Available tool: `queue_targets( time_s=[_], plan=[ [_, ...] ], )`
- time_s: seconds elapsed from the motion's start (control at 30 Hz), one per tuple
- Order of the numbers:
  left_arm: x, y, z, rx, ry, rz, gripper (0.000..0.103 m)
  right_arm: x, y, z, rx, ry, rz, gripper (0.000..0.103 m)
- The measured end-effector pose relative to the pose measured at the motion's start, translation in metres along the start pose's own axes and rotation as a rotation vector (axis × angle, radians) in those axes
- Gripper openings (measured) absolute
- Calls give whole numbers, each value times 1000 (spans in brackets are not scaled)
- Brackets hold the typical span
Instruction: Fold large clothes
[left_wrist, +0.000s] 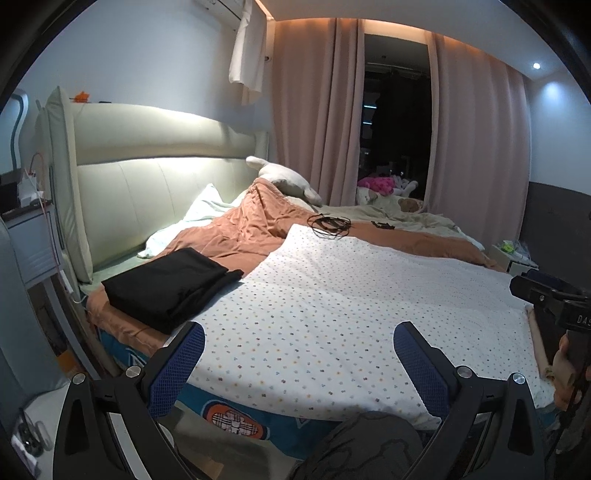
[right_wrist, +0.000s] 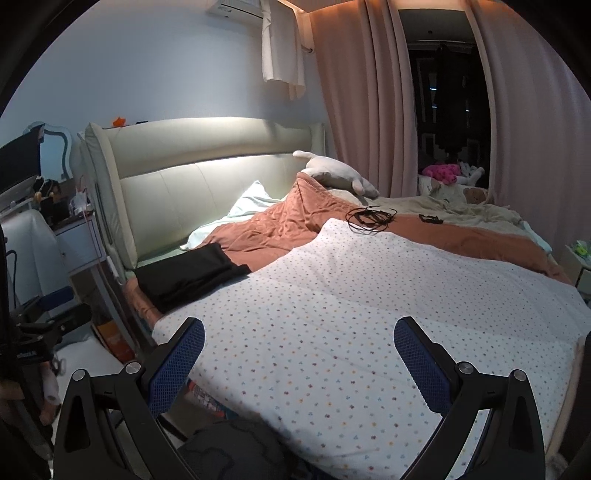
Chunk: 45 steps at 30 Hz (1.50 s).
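On the bed (left_wrist: 122, 332), a large white dotted sheet (left_wrist: 351, 306) lies spread flat to the near edge, while the left gripper (left_wrist: 299, 350) and right gripper (right_wrist: 299, 350) hover wide open, empty, likely about to pinch its near corners for folding.

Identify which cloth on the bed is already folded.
The black cloth near the headboard: folded into a neat stack, while the dotted white sheet lies spread flat and the orange quilt rumpled.

A white sheet (left_wrist: 354, 302) with small multicoloured dots covers the bed's near edge. At the left edge lie black folded clothes (left_wrist: 170, 288) on a rust-orange quilt (left_wrist: 236, 232). The curtains (left_wrist: 314, 110) are pink, the headboard (left_wrist: 155, 155) cream.
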<state>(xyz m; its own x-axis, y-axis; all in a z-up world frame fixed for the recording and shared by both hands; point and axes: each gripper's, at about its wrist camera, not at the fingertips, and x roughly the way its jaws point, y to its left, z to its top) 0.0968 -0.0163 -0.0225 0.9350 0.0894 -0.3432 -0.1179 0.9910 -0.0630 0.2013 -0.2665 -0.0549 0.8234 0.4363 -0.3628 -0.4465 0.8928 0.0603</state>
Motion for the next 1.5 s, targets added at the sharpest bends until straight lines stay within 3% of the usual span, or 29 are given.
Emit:
queue_targets(
  time_s=[0.4,0.57,1.0,1.5],
  plan=[
    [-42,-16,-33,-27,-10,-33,103,-65,-11,-55,136,-37,-38,103],
    [-53,-24,-35,-4,0,-50,103,-84,-7,-71,115,-25,-67,103],
    [-75,-24,-33,10,-39,-64,103,-103,-4,-73,103,-30,-69,103],
    [-75,-21,-30,8,-41,-47,103,-93,-6,-73,107,-17,-43,103]
  ],
)
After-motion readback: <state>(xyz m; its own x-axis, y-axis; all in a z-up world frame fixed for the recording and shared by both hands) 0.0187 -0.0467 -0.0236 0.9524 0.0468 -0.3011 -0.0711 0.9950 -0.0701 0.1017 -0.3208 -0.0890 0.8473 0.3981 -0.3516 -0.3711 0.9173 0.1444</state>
